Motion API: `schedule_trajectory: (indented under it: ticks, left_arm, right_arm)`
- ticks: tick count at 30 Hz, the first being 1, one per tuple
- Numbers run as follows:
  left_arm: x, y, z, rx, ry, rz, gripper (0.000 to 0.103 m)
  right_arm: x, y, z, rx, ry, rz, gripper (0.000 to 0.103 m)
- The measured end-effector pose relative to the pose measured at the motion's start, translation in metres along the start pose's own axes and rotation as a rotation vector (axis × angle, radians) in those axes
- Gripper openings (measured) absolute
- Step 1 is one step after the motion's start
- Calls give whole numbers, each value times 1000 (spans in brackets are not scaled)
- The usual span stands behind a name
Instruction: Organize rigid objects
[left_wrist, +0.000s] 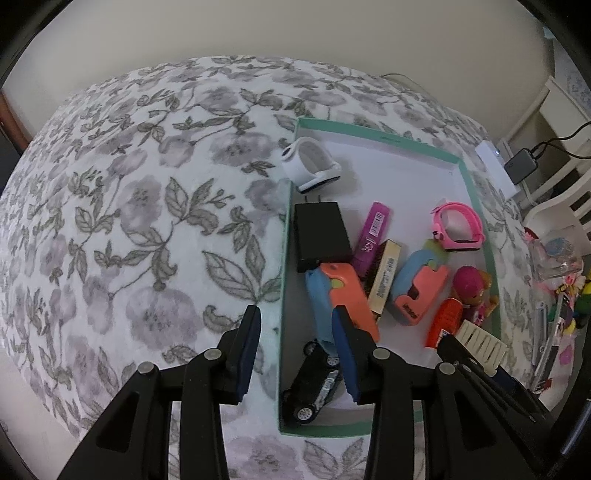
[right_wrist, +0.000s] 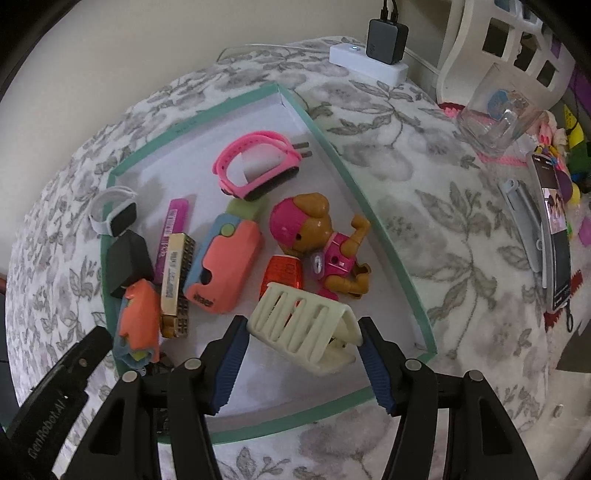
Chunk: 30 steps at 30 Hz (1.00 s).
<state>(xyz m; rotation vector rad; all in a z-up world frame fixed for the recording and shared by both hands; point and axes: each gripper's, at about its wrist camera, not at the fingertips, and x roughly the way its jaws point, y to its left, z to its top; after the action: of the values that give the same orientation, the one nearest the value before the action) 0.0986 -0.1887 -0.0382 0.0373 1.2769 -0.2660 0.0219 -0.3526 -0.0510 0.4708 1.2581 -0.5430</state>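
Observation:
A shallow box with a teal rim (left_wrist: 325, 430) (right_wrist: 288, 419) lies on a floral cover. In it are a white watch (left_wrist: 308, 162), a black charger (left_wrist: 319, 236), a purple tube (left_wrist: 371, 232), a pink watch (right_wrist: 255, 170), a pup figure (right_wrist: 317, 236), two blue-and-orange toys and a black toy car (left_wrist: 314, 384). My right gripper (right_wrist: 303, 323) is shut on a cream slotted piece (right_wrist: 291, 314), held over the box's near part. My left gripper (left_wrist: 295, 321) is open and straddles the box's left wall above the car, with its pads pressing on nothing.
To the right of the box, on the cover, are a clear glass (right_wrist: 495, 110), a grey clip (right_wrist: 524, 221), a phone (right_wrist: 556, 229) and small colourful toys. A white power strip with a plugged-in charger (right_wrist: 384, 40) sits at the far edge. White furniture (right_wrist: 491, 33) stands behind.

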Motion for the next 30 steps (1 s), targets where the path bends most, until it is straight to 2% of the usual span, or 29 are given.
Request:
schedule_trajectory:
  ticks: [4,6,9,11,12,13,18,20,22,27,30]
  left_arm:
    - [0,6,2,-21,5,16,56]
    - [0,10,2,-32,8,34,57]
    - [2,16,3,-53,15,54,60]
    - [4,21,3,-70,26,71,71]
    - [5,23,3,-76,30,85,80]
    - [7,25,3,-81,34,101,82]
    - [14,35,1,-107,60,137,84]
    - [17,39,0,-114,73,148,89]
    - [19,44,0,-127,85,157,93]
    - [23,55,0,-166,105,137,94]
    - [24,59,0,-186,115,131,98]
  right_arm:
    - [3,0,-1,4,13,12,65]
    - [4,2,-1,-6,15,3,67]
    - [4,3,-2,-14,16,-1,74]
    - [4,4,-1,-23,11,-4,74]
    - [3,4,-1,-27,7,-4,75]
    - [3,5,-1,-30,4,-3,76]
    - [4,8,-3,-56,-5,-11,79]
    - [4,9,-4,-60,-8,-5,83]
    - [2,9,-5,-58,-19,1,95]
    - [-3,12,-6,-67,-47,0,100]
    - [-5,14,-9,-77,-53,0,103]
